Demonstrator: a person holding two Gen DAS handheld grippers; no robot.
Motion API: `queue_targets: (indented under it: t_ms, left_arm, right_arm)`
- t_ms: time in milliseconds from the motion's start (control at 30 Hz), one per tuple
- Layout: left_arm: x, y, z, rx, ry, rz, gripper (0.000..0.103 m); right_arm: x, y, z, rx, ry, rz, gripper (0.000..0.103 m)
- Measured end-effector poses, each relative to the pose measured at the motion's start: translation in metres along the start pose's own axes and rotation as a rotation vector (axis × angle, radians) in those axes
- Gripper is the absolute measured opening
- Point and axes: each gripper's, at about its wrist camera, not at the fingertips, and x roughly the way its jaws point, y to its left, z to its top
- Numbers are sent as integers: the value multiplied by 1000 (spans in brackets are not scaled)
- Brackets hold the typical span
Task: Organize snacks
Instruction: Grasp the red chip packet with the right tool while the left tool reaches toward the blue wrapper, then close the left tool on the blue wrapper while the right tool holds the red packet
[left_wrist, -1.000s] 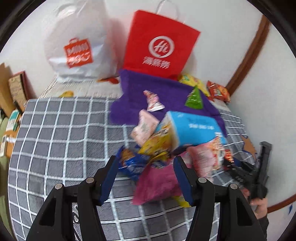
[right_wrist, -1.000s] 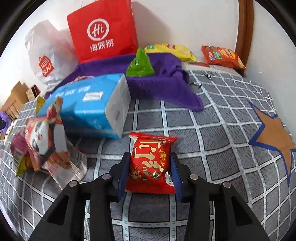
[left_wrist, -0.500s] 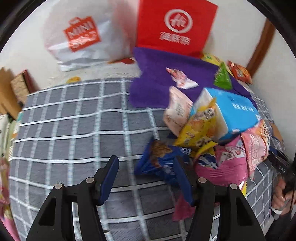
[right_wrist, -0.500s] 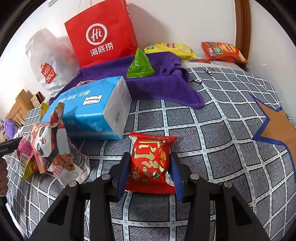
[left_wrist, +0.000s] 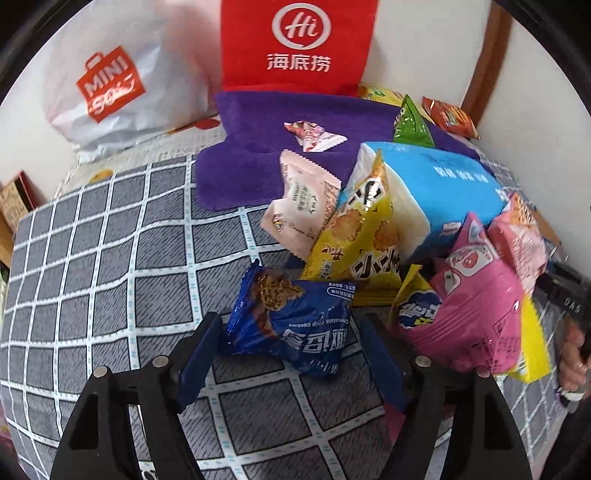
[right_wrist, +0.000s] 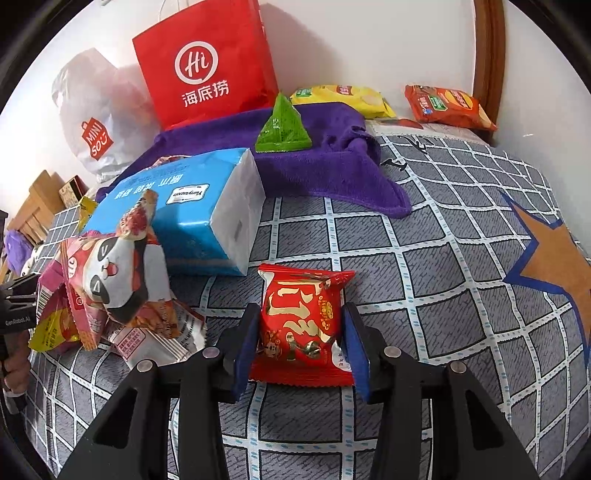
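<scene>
Surface is a bed with a grey quilted cover in a white grid, soft and slightly puckered, with an orange star patch edged in blue near its right edge; white wall behind, brown wood trim in the corner. At the far edge against the wall: a stiff red paper bag and a crinkly white plastic bag, with a fuzzy purple towel spread in front of them. On the towel, a green pyramid-shaped packet; beyond it by the wall, a yellow chip bag and an orange chip bag. Mid-bed, a blocky blue tissue pack with glossy foil pouches heaped against it: yellow, pale pink, hot pink. Left gripper: jaws opening, wide, a shiny blue cookie packet lying on the cover between them; the left pad is about at its edge, the right is clear. Right gripper: jaws opening slightly, a flat red snack packet resting on the cover between them, with the pads right at its sides.
</scene>
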Motion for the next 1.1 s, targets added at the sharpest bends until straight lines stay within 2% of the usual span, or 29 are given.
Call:
queue_targets:
  t_ms: [133,167,200,267,333,467,600,667,733,867,1100]
  left_arm:
    - [-1,-2,-4,11,-40,19,73]
    - [-3,-1,-5,3,-48,24,70]
    - [-4,0,-5,-2,-54,33,61]
    - [-8,0,-6,-3,-56,45,54]
    - [-10,-1,-7,4,-60,59,42]
    - [-21,-2,-12,6,-61,83,37]
    - [-35,0,-20,-13,-66,76,26]
    - [-44,2,-24,-24,-73,59,26]
    - [-49,2,-26,-28,-78,42,20]
    - [-50,5,-28,-48,-79,22,20]
    - [-61,19,-38,-133,-99,-79,19]
  right_arm:
    - [0,0,0,-2,0,-2,46]
    - [0,0,0,-8,0,-4,46]
    - [0,0,0,-7,0,-3,46]
    - [0,0,-1,-6,-1,-2,46]
    - [0,-1,-1,-3,-2,2,46]
    - [-1,-7,-1,26,-8,28,45]
    - [-4,-12,0,50,-16,44,43]
    - [-7,-11,-1,41,-12,22,43]
    - [-13,-11,-1,44,-17,25,43]
    - [-26,-5,-2,27,-32,32,43]
    - [-44,1,-5,24,-39,54,43]
